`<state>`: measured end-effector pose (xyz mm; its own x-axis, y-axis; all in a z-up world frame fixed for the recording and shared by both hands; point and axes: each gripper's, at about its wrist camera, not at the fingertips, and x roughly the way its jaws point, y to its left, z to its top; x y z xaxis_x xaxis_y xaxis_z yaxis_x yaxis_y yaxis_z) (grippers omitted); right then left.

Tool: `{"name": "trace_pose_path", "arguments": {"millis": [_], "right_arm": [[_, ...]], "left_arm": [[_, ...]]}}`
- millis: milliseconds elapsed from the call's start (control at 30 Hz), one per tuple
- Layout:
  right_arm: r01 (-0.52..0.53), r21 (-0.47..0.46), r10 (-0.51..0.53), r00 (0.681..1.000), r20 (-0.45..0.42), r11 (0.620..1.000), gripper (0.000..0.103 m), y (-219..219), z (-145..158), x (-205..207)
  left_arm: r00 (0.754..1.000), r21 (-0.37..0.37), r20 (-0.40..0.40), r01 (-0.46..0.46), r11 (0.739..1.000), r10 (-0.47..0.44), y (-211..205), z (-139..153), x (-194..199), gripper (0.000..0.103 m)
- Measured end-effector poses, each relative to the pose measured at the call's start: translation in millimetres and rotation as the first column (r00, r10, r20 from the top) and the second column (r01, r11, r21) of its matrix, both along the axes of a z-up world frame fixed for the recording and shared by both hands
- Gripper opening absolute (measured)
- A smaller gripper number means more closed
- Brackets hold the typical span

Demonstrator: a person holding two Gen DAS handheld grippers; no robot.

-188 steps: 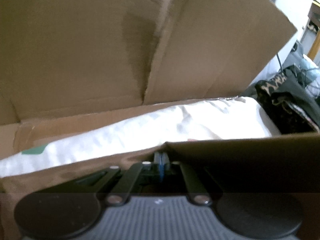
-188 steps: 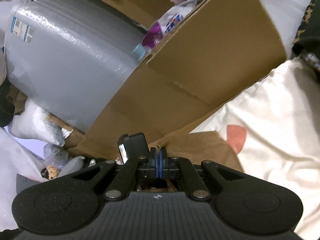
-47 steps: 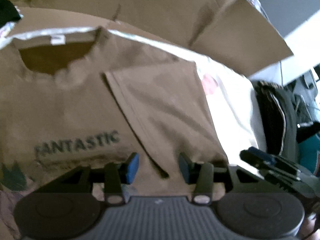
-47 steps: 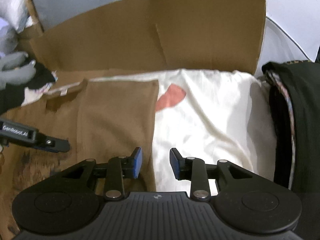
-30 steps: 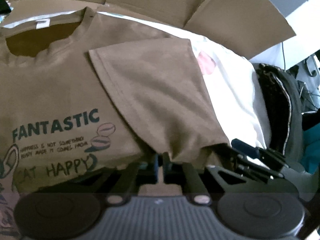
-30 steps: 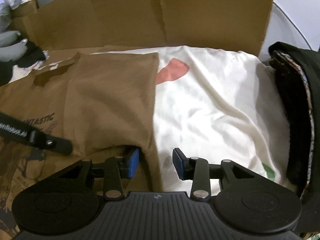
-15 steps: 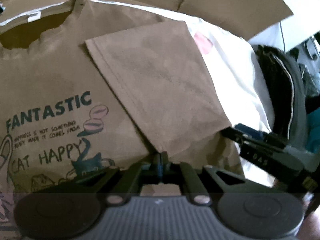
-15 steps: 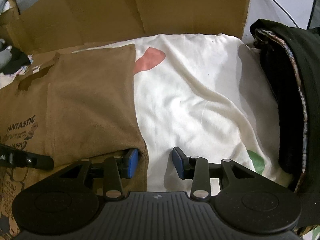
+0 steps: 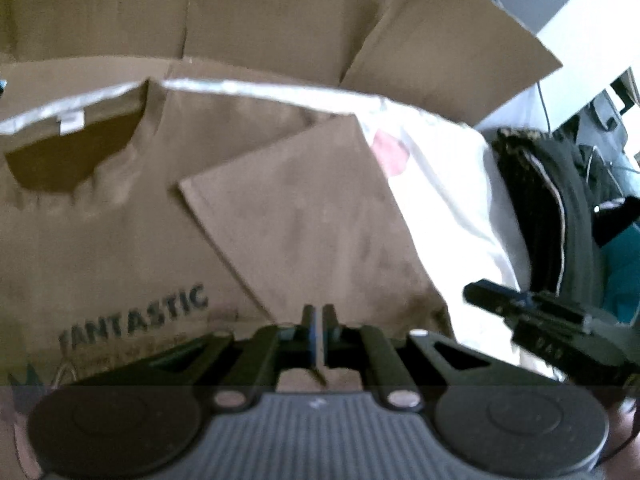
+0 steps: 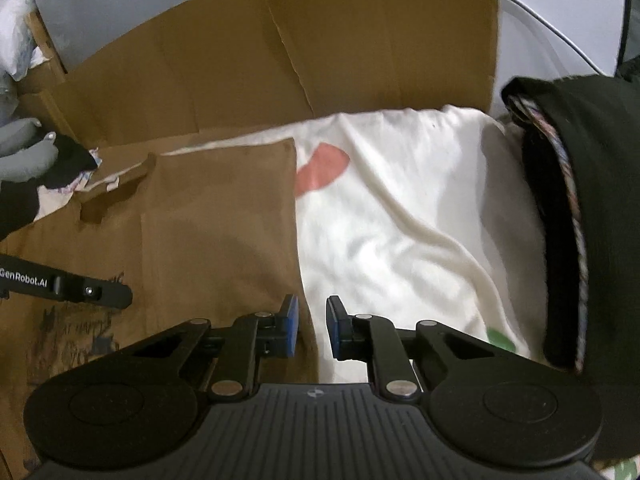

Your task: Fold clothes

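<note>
we saw the brown t-shirt [image 9: 120, 240] spread over the white sheet [image 10: 400, 220], sleeve folded inward. the left gripper [image 9: 319, 316] was pressed together, seemingly pinching the sleeve's corner. the right gripper [image 10: 312, 326] had just been closing, its pads apart astride the shirt's edge.

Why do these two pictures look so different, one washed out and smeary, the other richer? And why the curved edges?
Left wrist view: pale, hazy and motion-blurred, so the FANTASTIC print on the brown T-shirt smears. Right wrist view: deeper colour, sharper, only the white sheet slightly soft. Both: fisheye lenses bow the cardboard and darken the corners.
</note>
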<state>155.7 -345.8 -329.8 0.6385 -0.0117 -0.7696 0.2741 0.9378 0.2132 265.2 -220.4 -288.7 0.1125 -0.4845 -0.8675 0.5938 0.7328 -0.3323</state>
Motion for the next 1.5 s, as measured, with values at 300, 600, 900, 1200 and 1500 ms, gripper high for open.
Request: {"name": "trace_pose_path", "arguments": {"millis": [300, 600, 900, 1200, 1500], "right_arm": [[-0.051, -0.044, 0.053, 0.997, 0.049, 0.998, 0.012, 10.1, -12.8, 49.2], [-0.088, -0.064, 0.087, 0.996, -0.018, 0.994, 0.007, 18.4, -40.7, 65.9], [-0.089, -0.045, 0.088, 0.996, -0.013, 0.995, 0.008, 19.9, -38.9, 35.4], [-0.122, -0.085, 0.12, 0.992, -0.028, 0.989, 0.008, 27.9, -40.3, 9.8], [-0.144, -0.109, 0.137, 0.988, -0.072, 0.984, 0.008, 31.1, -42.9, 18.4]], "left_arm": [[0.999, -0.024, 0.038, 0.009, 1.0, -0.008, -16.9, -10.9, 6.1, 0.002], [0.999, -0.03, 0.037, 0.032, 0.999, -0.031, -28.2, -32.1, 9.1, 0.007], [0.999, -0.01, 0.012, 0.052, 0.999, -0.052, -20.7, -43.9, -6.8, 0.007], [0.995, 0.016, 0.001, 0.095, 0.995, -0.095, -14.1, -45.5, -34.7, 0.007], [0.987, 0.076, 0.046, 0.153, 0.985, -0.156, -13.5, -33.5, -41.6, 0.025]]}}
